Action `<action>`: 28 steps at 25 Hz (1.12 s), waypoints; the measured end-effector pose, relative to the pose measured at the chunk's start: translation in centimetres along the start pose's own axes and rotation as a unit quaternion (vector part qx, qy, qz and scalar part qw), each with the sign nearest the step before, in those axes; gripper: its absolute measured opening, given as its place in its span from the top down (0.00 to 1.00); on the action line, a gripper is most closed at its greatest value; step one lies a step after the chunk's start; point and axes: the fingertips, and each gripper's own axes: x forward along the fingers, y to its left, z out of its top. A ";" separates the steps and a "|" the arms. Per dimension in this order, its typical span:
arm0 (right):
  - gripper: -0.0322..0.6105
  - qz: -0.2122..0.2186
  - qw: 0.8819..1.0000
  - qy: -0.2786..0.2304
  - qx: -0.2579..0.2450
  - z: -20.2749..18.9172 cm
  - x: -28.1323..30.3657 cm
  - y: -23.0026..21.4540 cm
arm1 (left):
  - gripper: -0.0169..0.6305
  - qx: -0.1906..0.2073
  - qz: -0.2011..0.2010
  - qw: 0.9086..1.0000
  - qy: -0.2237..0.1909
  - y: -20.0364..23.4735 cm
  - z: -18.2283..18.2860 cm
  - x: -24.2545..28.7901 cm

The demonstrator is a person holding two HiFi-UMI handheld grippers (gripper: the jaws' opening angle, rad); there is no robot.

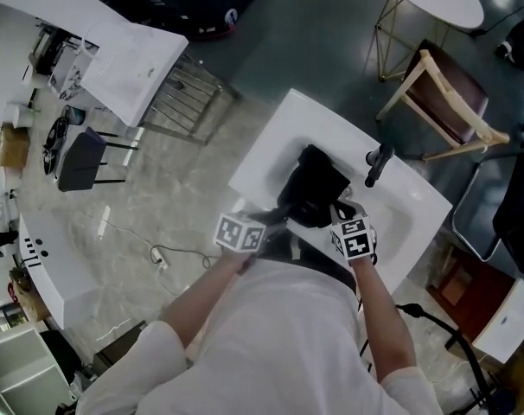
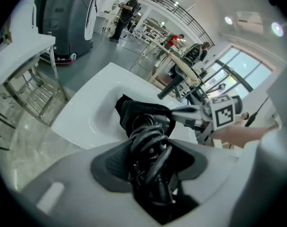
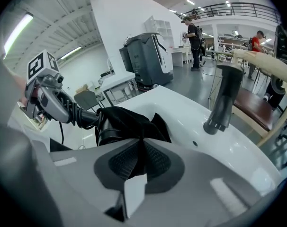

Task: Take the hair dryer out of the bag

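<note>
Two grips share this step. At the bottom centre of the left gripper view, the left gripper point(image 2: 150, 156) is clamped on the coiled black rubbery cord point(image 2: 148, 132), its jaws held fairly wide by the thick bundle of loops. At the bottom centre of the right gripper view, the right gripper point(image 3: 139, 159) has its ribbed dark pads almost together, pinching a thin fold of the soft black fabric bag point(image 3: 134, 119).

Just beyond that fold, at left of centre, the glossy black hair dryer point(image 3: 104, 129) shows as a smooth rounded barrel. It is half out of the bag's mouth, with fabric still draped over its far end.

The pull will probably go best if the right pinch holds the limp cloth down while the left draws straight away along the barrel. The loops may stretch before the body follows, so slow, steady tension seems wiser than a jerk.

Bag and dryer both lie in the smooth white moulded basin point(image 3: 181, 109) at mid-frame. Farther off, at upper right, a matte black cylindrical faucet point(image 3: 224, 98) stands clear of the bag.
</note>
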 end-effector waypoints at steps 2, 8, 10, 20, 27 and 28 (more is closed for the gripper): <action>0.91 -0.004 1.000 0.000 -0.002 0.1 0.0 0.4 | 0.63 0.004 -0.014 1.000 -0.007 0.0 -0.7 -1.0; 0.91 -0.025 0.999 0.003 0.019 0.3 0.1 1.1 | 0.63 0.026 -0.072 0.997 -0.031 0.1 -1.6 -4.3; 0.91 -0.033 0.999 0.004 0.032 0.3 0.2 1.6 | 0.63 0.032 -0.084 0.995 -0.036 0.6 -1.9 -5.4; 0.90 -0.090 0.993 0.014 0.072 0.1 -0.1 3.8 | 0.63 0.040 -0.120 0.988 -0.090 3.6 -1.2 -10.8; 0.87 -0.102 0.992 0.010 0.078 0.1 -1.7 6.4 | 0.63 0.026 -0.140 0.981 -0.130 5.1 0.0 -13.0; 0.86 -0.103 0.991 0.005 0.080 0.4 -2.0 6.8 | 0.63 0.027 -0.143 0.980 -0.134 5.3 0.2 -13.3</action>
